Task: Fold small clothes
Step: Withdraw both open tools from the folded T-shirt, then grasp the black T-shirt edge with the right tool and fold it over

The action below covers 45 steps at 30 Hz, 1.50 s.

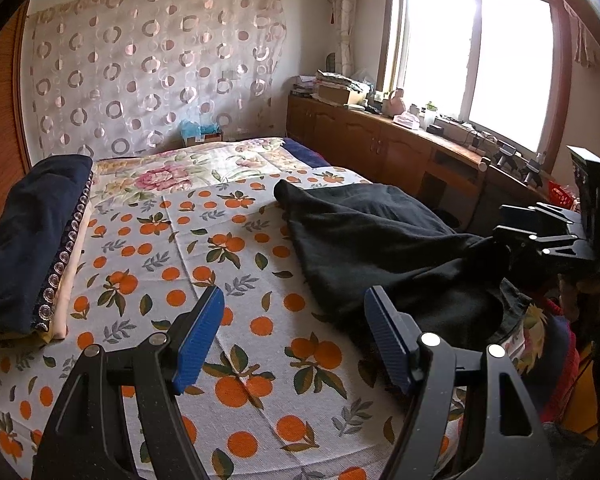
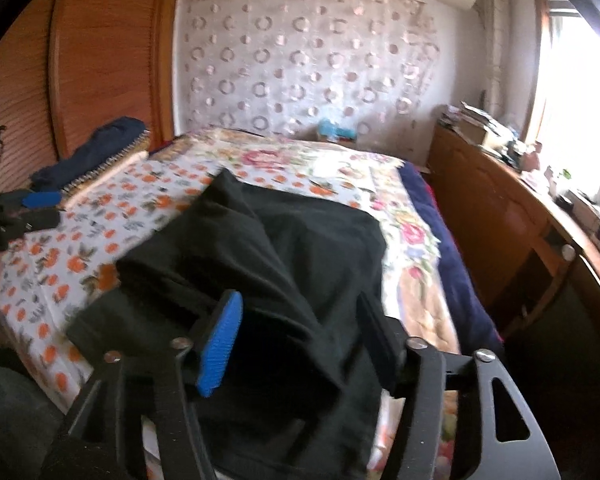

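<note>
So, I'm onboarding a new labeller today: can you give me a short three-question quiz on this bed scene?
1. True or false: the left gripper grips the black garment.
2. What lies between the right gripper's open jaws? A) black garment B) pillow C) nothing
3. Fill in: the folded navy clothes lie near the bed's ____ edge in the left wrist view.

Key: 1 false, its jaws stand open over the orange-print sheet; 2 A; 3 left.
</note>
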Tool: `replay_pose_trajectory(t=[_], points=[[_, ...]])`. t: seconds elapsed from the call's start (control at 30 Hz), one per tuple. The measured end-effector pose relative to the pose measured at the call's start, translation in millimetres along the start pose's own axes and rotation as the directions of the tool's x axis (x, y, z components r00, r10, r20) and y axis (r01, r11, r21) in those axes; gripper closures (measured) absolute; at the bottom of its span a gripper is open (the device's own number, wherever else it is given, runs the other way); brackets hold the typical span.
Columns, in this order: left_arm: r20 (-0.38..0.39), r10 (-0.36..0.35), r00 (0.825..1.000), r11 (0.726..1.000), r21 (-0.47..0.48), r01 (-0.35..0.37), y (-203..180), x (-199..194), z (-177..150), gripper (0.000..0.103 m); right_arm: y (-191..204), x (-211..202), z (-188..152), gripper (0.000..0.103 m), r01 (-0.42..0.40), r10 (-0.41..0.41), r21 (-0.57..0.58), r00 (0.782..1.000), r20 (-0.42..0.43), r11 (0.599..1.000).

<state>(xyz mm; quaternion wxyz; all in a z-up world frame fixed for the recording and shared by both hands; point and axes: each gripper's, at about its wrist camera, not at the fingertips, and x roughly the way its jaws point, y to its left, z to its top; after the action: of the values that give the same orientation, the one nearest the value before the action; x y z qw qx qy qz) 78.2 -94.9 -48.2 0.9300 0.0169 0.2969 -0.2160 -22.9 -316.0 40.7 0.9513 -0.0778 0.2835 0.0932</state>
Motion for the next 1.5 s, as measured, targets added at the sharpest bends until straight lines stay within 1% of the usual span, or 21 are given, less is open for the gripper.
replay_pose_trajectory(t=[0.1,0.2,0.37,0.53,0.77,0.9,1.1,1.2,1.23,1.27,1.3,1.33,1.37,1.43,1.5], points=[[0.008,0.004,1.000,1.000,-0.003,-0.004,1,-2,0,0.029,19,15,6,0.036,-0.045,0.045,-0.033,0.999,-0.009,0.998],[0.015,0.013,1.000,1.000,-0.007,-0.013,4,-5,0,0.029,36,38,13,0.036,-0.096,0.093,-0.067,0.995,-0.044,0.993],[0.022,0.024,0.999,0.999,-0.023,-0.024,12,-10,-1,0.029,65,71,25,0.036,-0.195,0.184,-0.120,0.978,-0.099,0.973],[0.030,0.033,0.999,0.999,-0.041,-0.031,20,-14,-3,0.029,84,104,40,0.036,-0.270,0.242,-0.188,0.958,-0.156,0.944],[0.030,0.038,0.999,0.998,-0.058,-0.036,29,-16,-6,0.029,109,132,51,0.036,-0.327,0.277,-0.232,0.935,-0.223,0.916],[0.030,0.036,0.999,0.997,-0.063,-0.034,31,-15,-7,0.029,113,146,53,0.036,-0.346,0.285,-0.236,0.924,-0.256,0.908],[0.026,0.035,0.999,0.997,-0.063,-0.033,32,-16,-9,0.029,113,157,51,0.036,-0.337,0.265,-0.233,0.919,-0.293,0.912],[0.025,0.035,0.999,0.997,-0.064,-0.034,32,-16,-9,0.029,114,158,50,0.037,-0.333,0.258,-0.248,0.922,-0.289,0.910],[0.024,0.034,0.999,0.997,-0.064,-0.032,32,-16,-9,0.029,117,159,49,0.044,-0.325,0.251,-0.255,0.925,-0.285,0.911],[0.023,0.033,0.999,0.998,-0.063,-0.031,32,-15,-10,0.029,120,160,49,0.056,-0.317,0.244,-0.261,0.929,-0.279,0.912],[0.022,0.032,0.999,0.998,-0.062,-0.031,32,-15,-10,0.029,119,160,49,0.064,-0.309,0.236,-0.266,0.933,-0.273,0.913],[0.021,0.031,0.999,0.998,-0.060,-0.030,32,-15,-10,0.029,119,160,50,0.081,-0.302,0.230,-0.271,0.935,-0.269,0.914],[0.020,0.030,0.999,0.998,-0.059,-0.029,32,-14,-11,0.029,117,159,51,0.089,-0.307,0.237,-0.266,0.934,-0.267,0.914],[0.019,0.028,0.999,0.998,-0.055,-0.027,30,-14,-10,0.029,107,152,59,0.093,-0.324,0.268,-0.229,0.932,-0.244,0.918],[0.017,0.026,1.000,0.998,-0.054,-0.025,29,-14,-9,0.029,94,144,70,0.094,-0.308,0.269,-0.204,0.942,-0.199,0.929]])
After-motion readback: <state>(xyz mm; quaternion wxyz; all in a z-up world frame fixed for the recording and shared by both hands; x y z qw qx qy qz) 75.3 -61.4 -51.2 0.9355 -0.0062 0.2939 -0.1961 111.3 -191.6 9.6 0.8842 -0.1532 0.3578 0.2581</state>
